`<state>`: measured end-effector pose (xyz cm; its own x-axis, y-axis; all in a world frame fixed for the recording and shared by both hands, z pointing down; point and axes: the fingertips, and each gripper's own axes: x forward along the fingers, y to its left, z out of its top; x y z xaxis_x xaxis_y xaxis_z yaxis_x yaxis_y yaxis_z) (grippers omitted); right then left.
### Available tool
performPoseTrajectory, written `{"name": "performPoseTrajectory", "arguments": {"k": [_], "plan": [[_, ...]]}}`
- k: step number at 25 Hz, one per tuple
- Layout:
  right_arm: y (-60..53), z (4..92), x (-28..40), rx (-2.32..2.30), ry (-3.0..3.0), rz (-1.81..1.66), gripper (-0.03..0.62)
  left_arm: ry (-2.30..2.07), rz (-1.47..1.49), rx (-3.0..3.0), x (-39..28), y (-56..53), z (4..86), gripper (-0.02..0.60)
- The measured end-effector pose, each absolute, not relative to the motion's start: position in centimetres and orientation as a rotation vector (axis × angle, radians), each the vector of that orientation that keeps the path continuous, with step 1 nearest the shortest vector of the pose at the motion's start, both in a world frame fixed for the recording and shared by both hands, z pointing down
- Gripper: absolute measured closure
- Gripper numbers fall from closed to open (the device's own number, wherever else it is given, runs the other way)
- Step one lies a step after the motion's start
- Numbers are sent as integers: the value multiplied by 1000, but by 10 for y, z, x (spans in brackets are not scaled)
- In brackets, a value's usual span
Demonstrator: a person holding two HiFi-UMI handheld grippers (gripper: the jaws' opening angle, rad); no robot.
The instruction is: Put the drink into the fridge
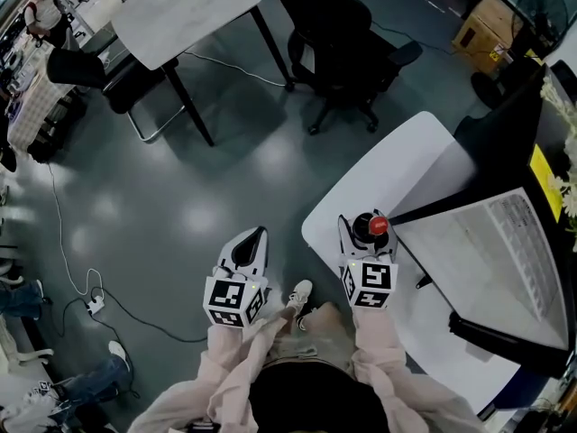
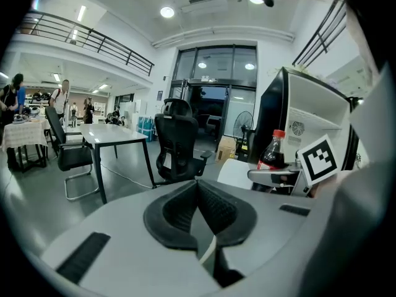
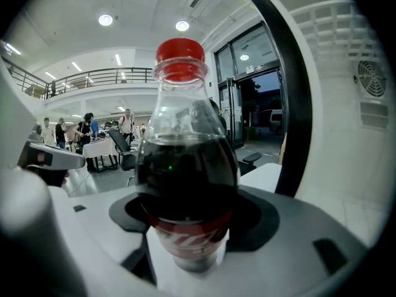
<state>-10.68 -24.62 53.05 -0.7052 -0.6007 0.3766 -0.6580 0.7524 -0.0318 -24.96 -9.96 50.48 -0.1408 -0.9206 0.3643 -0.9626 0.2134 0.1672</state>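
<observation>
Now, your right gripper clamped on the cola bottle, upright at the near edge of the white table, open fridge just beside, your left gripper closed, empty, well apart.

— What's on your right feed?

— I see the cola bottle upright between the right gripper's jaws, filling the middle of my picture. The dark pads meet its body on both sides.

— Cap on?

— Red cap on, dark drink up to the shoulder, red label low down. White table shows behind it.

— And beyond?

— On my right I see a black edge curving up, then the fridge's white wall with a round vent. Far left, people stand near tables under a railed balcony.
</observation>
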Motion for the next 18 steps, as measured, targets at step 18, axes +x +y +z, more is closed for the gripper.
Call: {"name": "performPoseTrajectory", "arguments": {"k": [18], "plan": [[-204,524,-78,941,-2585,237,286,-2044,163,1868,-213,-98,493,571]]}}
